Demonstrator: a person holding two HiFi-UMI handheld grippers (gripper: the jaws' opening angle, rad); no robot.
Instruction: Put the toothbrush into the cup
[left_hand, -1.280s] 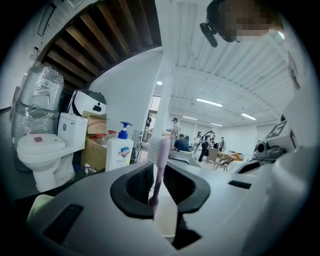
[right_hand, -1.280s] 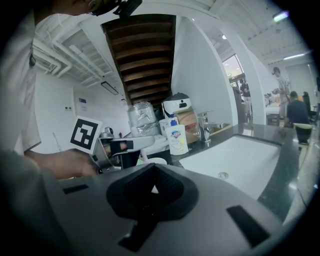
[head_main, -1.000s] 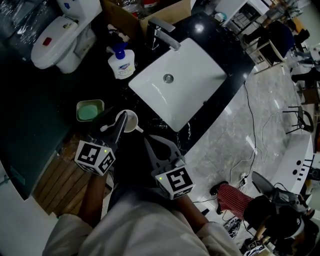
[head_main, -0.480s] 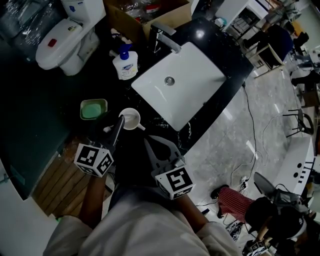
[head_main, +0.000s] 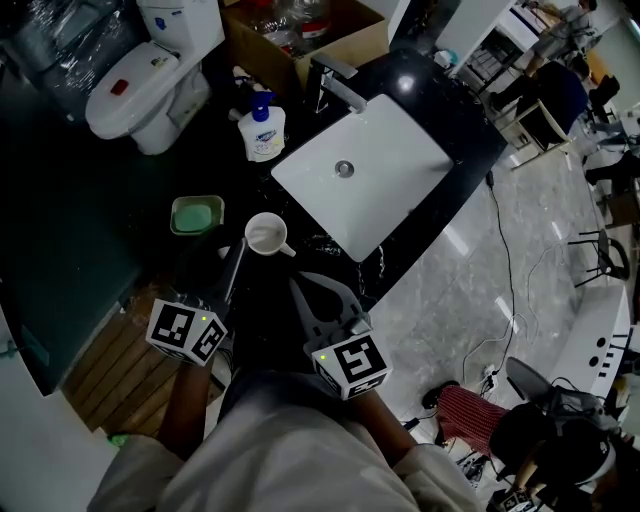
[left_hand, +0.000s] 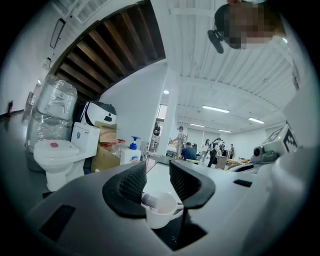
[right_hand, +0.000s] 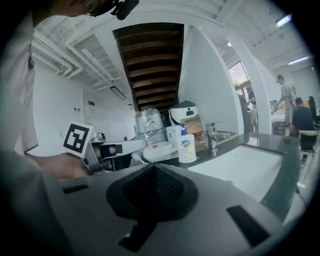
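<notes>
While its two ribbed jaws stand wide apart with nothing pressed between them, the left gripper (left_hand: 157, 176) points almost level at a white cup (left_hand: 161, 210). The cup stands on the black countertop (head_main: 440, 115) just ahead of the fingertips and shows low in the gap between them; neither pad touches it. The toothbrush (left_hand: 149, 200) is in that cup, its bristled head lying against the inner wall on the side nearer the left jaw; how its handle runs cannot be made out. In the head view the cup sits just past the jaw tips, its handle turned toward the right gripper's side.

The right gripper (right_hand: 152, 169) is closed, its jaws meeting tip to tip and holding nothing. It hangs beside the left one, a little nearer the person, aimed toward the near corner of the white sink basin (head_main: 385, 165).

Ahead and to the left of the left gripper, near the cup, lies a green soap dish (head_main: 197, 215). Farther ahead in the same direction stands a white bottle of hand soap (head_main: 263, 130) with a blue pump, and beyond it a cardboard box (head_main: 300, 40). A chrome faucet (head_main: 335, 80) rises at the far edge of the basin, well ahead of the right gripper. A white toilet (head_main: 140, 80) stands well off to the left gripper's left.
</notes>
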